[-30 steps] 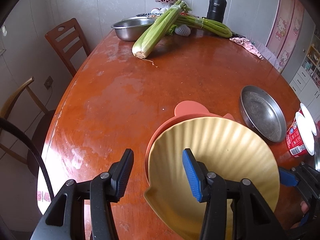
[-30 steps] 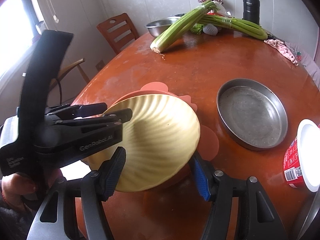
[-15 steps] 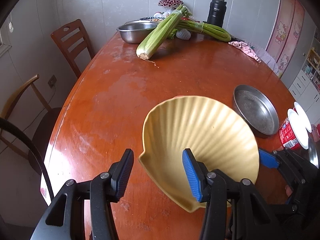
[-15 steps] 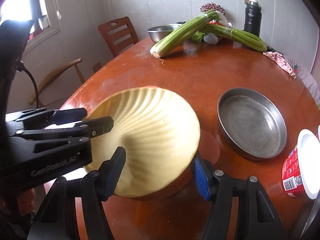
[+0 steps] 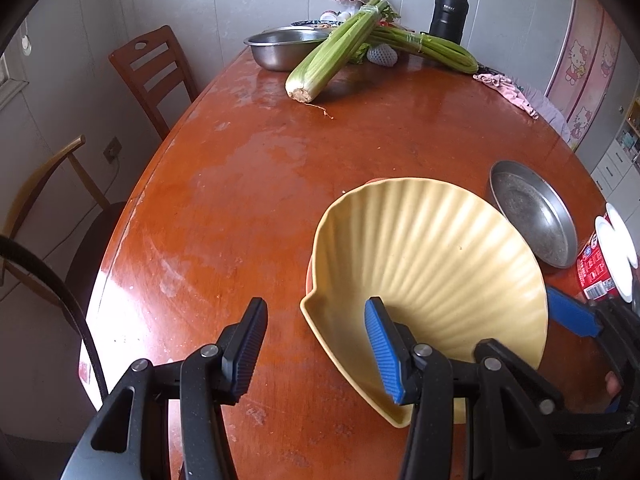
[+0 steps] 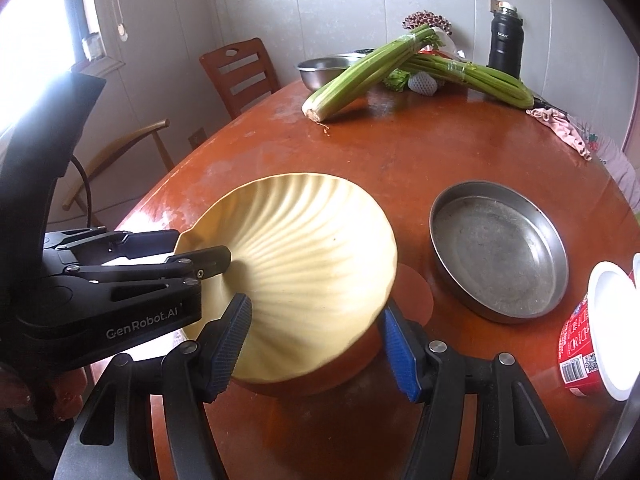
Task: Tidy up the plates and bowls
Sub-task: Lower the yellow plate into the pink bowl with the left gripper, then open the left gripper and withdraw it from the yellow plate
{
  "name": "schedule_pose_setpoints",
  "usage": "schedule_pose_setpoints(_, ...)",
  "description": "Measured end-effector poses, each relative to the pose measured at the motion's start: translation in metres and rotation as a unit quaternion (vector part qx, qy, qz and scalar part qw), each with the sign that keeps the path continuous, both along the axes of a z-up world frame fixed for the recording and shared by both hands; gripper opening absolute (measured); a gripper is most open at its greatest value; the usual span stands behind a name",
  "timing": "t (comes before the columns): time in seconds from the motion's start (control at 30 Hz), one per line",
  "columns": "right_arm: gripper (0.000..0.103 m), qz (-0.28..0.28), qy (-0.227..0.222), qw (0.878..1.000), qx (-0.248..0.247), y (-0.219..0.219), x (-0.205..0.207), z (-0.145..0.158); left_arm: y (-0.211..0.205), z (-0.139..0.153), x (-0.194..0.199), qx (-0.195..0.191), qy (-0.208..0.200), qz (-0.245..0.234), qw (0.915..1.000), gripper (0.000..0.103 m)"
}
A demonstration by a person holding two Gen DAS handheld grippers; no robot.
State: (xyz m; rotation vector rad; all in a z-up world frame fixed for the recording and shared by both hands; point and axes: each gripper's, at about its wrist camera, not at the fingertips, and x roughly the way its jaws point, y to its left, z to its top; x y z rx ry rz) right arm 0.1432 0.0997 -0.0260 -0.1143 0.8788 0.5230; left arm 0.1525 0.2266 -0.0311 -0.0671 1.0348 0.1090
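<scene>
A yellow shell-shaped plate (image 5: 432, 264) is tilted and held off the table; it also shows in the right wrist view (image 6: 308, 264). An orange plate (image 6: 412, 292) lies under it, mostly hidden. My left gripper (image 5: 316, 348) is open, its blue right finger inside the plate's narrow end and its black left finger outside the rim. My right gripper (image 6: 316, 348) is open, its fingers on either side of the plate's near edge. I cannot tell which contact bears the plate.
A steel pan (image 6: 500, 248) sits to the right on the round wooden table (image 5: 260, 184). A red instant-noodle cup (image 6: 592, 344) is at the right edge. Celery (image 5: 340, 52), a steel bowl (image 5: 280, 48) and a black flask (image 5: 448, 12) stand at the far side. Chairs stand to the left.
The yellow plate was lifted off the orange plate and tilted up. Since half a second ago it has shifted a little to the right and sits lower.
</scene>
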Motion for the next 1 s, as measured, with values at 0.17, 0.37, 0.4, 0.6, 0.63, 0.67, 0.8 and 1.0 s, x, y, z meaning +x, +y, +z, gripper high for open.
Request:
schedule_pose_setpoints(0.17,0.066,-0.011,0.004,1.0,0.004,-0.015,0.001,0.005,-0.002,-0.003,0.002,-0.001,0.004,0.002,1.0,0.051)
schedule_pose_setpoints(0.37,0.066,-0.023,0.01,1.0,0.014,-0.033,-0.001,0.009,-0.008,0.005,0.0,0.001,-0.005,-0.001,1.0,0.051)
schedule_pose_setpoints(0.4,0.066,-0.023,0.009,1.0,0.017,-0.034,-0.002,0.011,-0.009,0.008,0.0,-0.001,-0.009,-0.002,1.0,0.051)
schedule_pose_setpoints(0.6,0.066,-0.028,0.006,0.999,0.033,-0.05,-0.006,0.025,-0.023,0.03,-0.005,-0.001,-0.032,-0.011,0.9994,0.051)
schedule_pose_setpoints(0.63,0.066,-0.031,0.005,0.999,0.037,-0.053,-0.007,0.029,-0.027,0.035,-0.006,-0.003,-0.038,-0.013,0.9992,0.051)
schedule_pose_setpoints(0.67,0.066,-0.031,0.004,0.999,0.039,-0.056,-0.008,0.031,-0.03,0.039,-0.007,-0.004,-0.041,-0.015,0.999,0.051)
schedule_pose_setpoints(0.8,0.066,-0.035,-0.005,0.998,0.047,-0.07,-0.01,0.046,-0.043,0.053,-0.008,-0.006,-0.057,-0.026,0.998,0.051)
schedule_pose_setpoints(1.0,0.066,-0.053,-0.018,0.997,0.061,-0.1,-0.013,0.066,-0.064,0.067,-0.005,-0.008,-0.069,-0.043,0.9966,0.051)
